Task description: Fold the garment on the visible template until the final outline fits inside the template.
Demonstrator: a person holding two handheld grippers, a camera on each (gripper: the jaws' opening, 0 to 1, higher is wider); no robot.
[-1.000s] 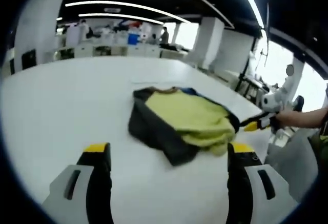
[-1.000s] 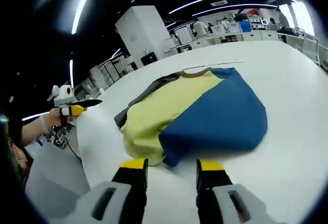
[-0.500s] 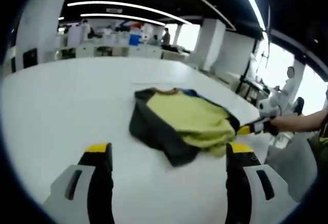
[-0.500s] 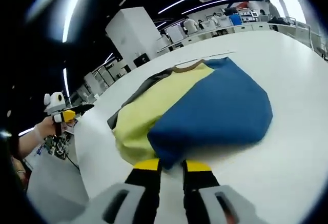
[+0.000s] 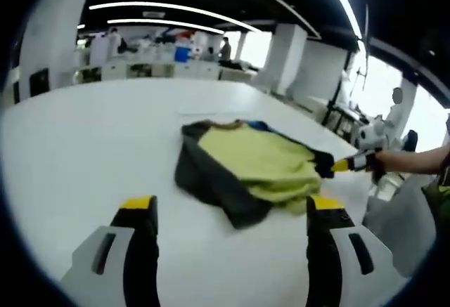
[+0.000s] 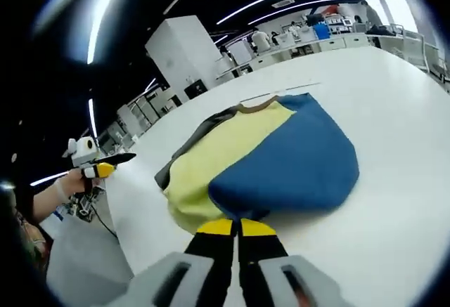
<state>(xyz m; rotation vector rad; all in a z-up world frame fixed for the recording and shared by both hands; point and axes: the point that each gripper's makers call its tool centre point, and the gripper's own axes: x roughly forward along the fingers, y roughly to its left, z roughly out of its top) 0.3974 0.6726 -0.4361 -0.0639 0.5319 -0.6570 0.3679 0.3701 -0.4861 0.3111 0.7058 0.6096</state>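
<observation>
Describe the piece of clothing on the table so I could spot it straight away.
On the big white table lies one folded garment. It has three colour blocks: blue, pale yellow and dark grey, with a brown collar at its far end.

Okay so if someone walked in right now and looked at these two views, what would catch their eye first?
Probably the folded garment on the white table, a patchwork of blue, pale yellow and dark grey. Next, the right tool at the bottom of the right gripper view, its yellow-tipped jaws shut on the garment's near blue edge. The left tool stands open, short of the grey side.
</observation>
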